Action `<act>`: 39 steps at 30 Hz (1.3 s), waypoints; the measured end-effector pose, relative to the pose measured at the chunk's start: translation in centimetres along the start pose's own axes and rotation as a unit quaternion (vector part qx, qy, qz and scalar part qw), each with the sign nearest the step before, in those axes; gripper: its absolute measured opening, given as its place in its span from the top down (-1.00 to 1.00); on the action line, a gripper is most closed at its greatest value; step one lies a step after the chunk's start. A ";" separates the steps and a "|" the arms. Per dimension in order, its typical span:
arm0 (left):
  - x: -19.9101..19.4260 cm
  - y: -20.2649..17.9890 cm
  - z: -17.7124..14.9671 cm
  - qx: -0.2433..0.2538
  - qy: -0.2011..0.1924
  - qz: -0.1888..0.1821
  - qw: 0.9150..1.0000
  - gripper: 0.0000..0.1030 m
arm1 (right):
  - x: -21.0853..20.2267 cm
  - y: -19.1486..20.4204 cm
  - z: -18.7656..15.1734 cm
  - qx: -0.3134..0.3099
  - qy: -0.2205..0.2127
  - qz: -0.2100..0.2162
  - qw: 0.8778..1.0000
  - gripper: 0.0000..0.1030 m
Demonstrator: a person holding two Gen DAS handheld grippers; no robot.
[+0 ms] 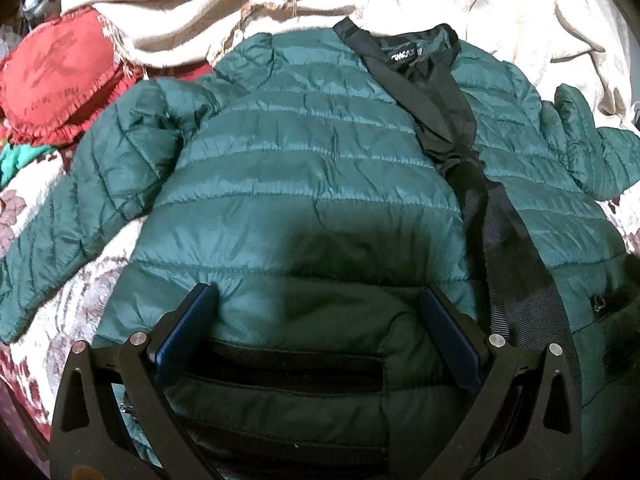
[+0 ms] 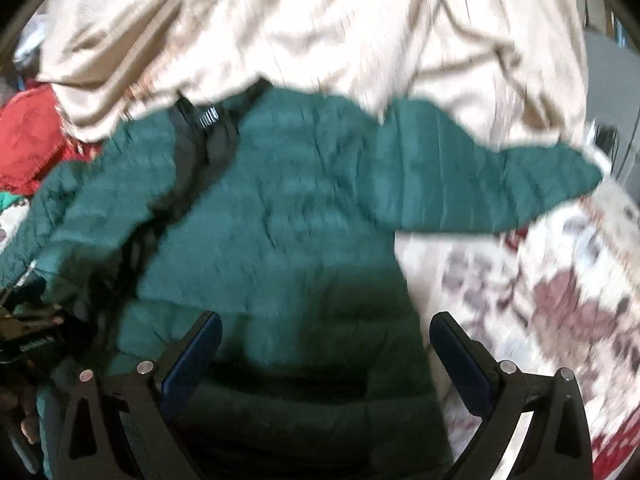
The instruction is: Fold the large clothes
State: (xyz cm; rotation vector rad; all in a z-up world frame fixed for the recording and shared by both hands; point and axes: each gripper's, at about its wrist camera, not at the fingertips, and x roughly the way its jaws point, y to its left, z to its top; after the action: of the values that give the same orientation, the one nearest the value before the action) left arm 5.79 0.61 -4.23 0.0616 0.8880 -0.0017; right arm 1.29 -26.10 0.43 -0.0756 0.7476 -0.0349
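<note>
A green quilted jacket [image 1: 304, 184] lies spread front-up across the middle of the left wrist view, its black-lined collar [image 1: 416, 52] toward the upper right of centre and its open front edge running down as a dark band [image 1: 516, 264] to the lower right. One sleeve [image 1: 72, 216] trails to the lower left of the frame, the other [image 1: 596, 156] bunches at the right edge. The jacket rests on a bedspread [image 1: 60, 308] patterned with maroon flowers on a pale ground, showing at the left of that view and again at the right of the right wrist view [image 2: 560, 300]. Behind the jacket, along the top of both views, a cream blanket [image 1: 500, 12] is heaped in folds. A red cushion [image 1: 56, 80] with a frilled edge sits at the upper left. A grey panel [image 2: 608, 92] stands at the far right edge of the right wrist view; that view is blurred. The left gripper [image 1: 316, 312] has its jaws wide apart over the jacket's hem, holding nothing. The right gripper [image 2: 326, 344] is likewise spread wide at the bottom of its frame, over the jacket's [image 2: 280, 220] lower edge, with one sleeve [image 2: 512, 188] stretching out to the right of the frame.
</note>
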 end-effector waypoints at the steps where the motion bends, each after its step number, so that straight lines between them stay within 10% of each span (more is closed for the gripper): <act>1: -0.2 -0.1 0.0 0.003 -0.008 0.005 1.000 -0.99 | -0.3 0.3 0.1 -0.005 -0.007 0.005 1.000 -1.00; 39: -1.1 0.6 0.4 -0.017 -0.032 -0.006 0.999 -0.99 | 0.1 2.0 -0.1 -0.045 -0.006 0.005 0.999 -1.00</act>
State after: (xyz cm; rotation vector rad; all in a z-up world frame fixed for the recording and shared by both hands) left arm 5.43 1.14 -3.09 0.0245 0.8245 0.0009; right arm 1.32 -24.15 0.13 -0.1575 0.7383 0.0077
